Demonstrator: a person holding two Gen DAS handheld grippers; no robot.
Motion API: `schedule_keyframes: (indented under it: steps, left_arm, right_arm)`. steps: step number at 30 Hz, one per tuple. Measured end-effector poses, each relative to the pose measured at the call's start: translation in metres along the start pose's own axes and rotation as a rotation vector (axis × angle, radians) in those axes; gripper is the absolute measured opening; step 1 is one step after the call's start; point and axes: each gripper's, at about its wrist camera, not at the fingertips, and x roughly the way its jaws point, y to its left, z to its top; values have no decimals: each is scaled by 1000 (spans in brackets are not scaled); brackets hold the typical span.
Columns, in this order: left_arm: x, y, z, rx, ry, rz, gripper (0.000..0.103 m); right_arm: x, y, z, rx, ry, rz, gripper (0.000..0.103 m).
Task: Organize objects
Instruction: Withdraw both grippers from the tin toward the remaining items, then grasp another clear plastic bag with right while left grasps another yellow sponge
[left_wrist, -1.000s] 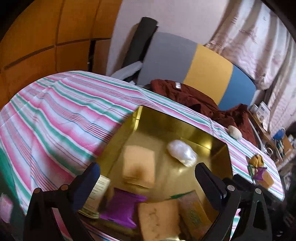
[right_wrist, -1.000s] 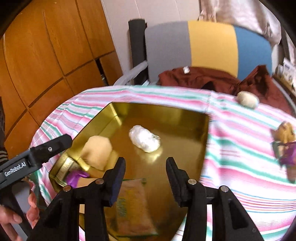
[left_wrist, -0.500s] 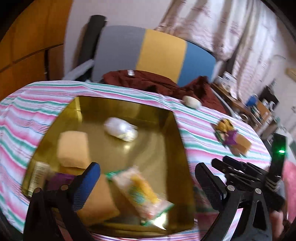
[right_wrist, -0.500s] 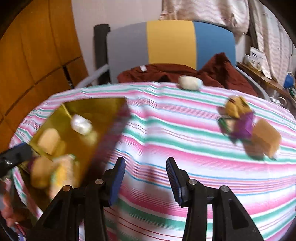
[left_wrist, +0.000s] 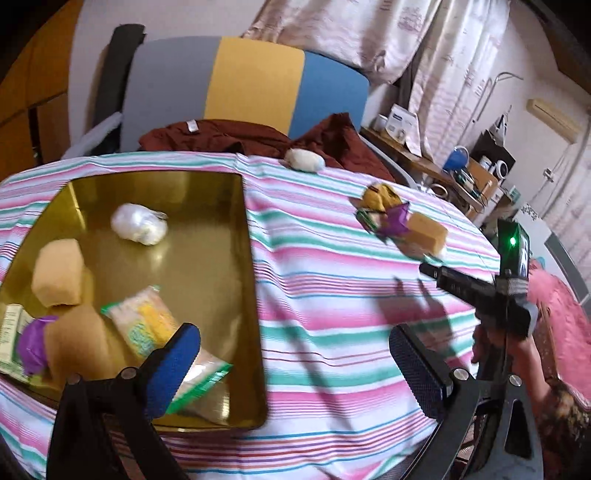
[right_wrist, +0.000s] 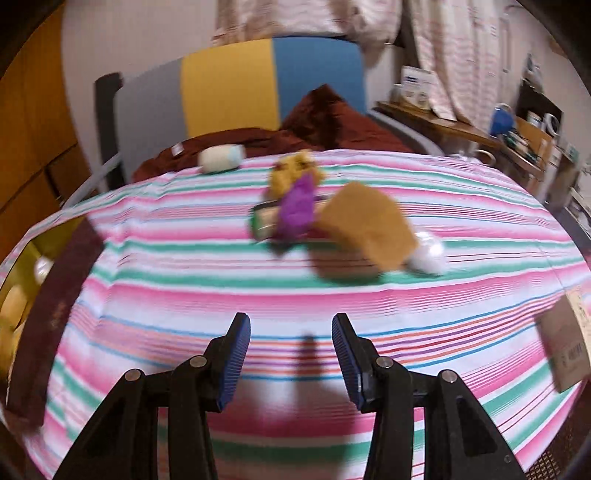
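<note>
A gold tray (left_wrist: 255, 280) lies on the striped tablecloth at the left and holds a white bundle (left_wrist: 138, 223), tan sponges (left_wrist: 59, 271), a snack packet (left_wrist: 147, 325) and a purple item (left_wrist: 33, 345). On the cloth to the right lie a yellow toy (right_wrist: 291, 171), a purple item (right_wrist: 297, 203), a green packet (right_wrist: 264, 221), a tan sponge (right_wrist: 369, 227) and a white bundle (right_wrist: 428, 254). A white roll (right_wrist: 221, 158) lies at the far edge. My left gripper (left_wrist: 291, 360) is open and empty over the tray's right edge. My right gripper (right_wrist: 291, 349) is open and empty above the cloth, short of the pile.
A grey, yellow and blue chair (left_wrist: 255, 85) with a dark red cloth (left_wrist: 229, 138) stands behind the table. A cardboard box (right_wrist: 567, 350) sits at the table's right edge. A cluttered shelf (left_wrist: 461, 173) stands at the right. The right gripper's body (left_wrist: 480, 291) shows in the left wrist view.
Both grippers have swung to the right, away from the tray and toward the pile of objects on the cloth. Both stay open and empty.
</note>
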Motion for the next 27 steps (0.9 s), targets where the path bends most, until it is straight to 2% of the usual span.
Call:
schedule_keyframes:
  steps: [7, 10, 13, 17, 21, 24, 27]
  left_arm:
    - [5, -29, -7, 64, 25, -15, 103]
    - [7, -34, -9, 75, 36, -13, 103]
    - [9, -38, -11, 80, 51, -8, 103]
    - [10, -40, -12, 86, 54, 8, 103]
    - [14, -41, -10, 79, 66, 26, 103]
    - [18, -42, -9, 71, 76, 17, 103]
    - [21, -46, -10, 77, 84, 13, 103]
  right_arm:
    - [2, -35, 43, 45, -85, -63, 47]
    - [16, -42, 63, 57, -73, -53, 47]
    - [32, -42, 69, 46, -33, -43, 47]
    - [37, -34, 56, 35, 21, 41, 47]
    - [18, -16, 25, 21, 23, 206, 47]
    - [3, -16, 9, 6, 8, 239, 47]
    - [-7, -36, 7, 58, -34, 217, 47]
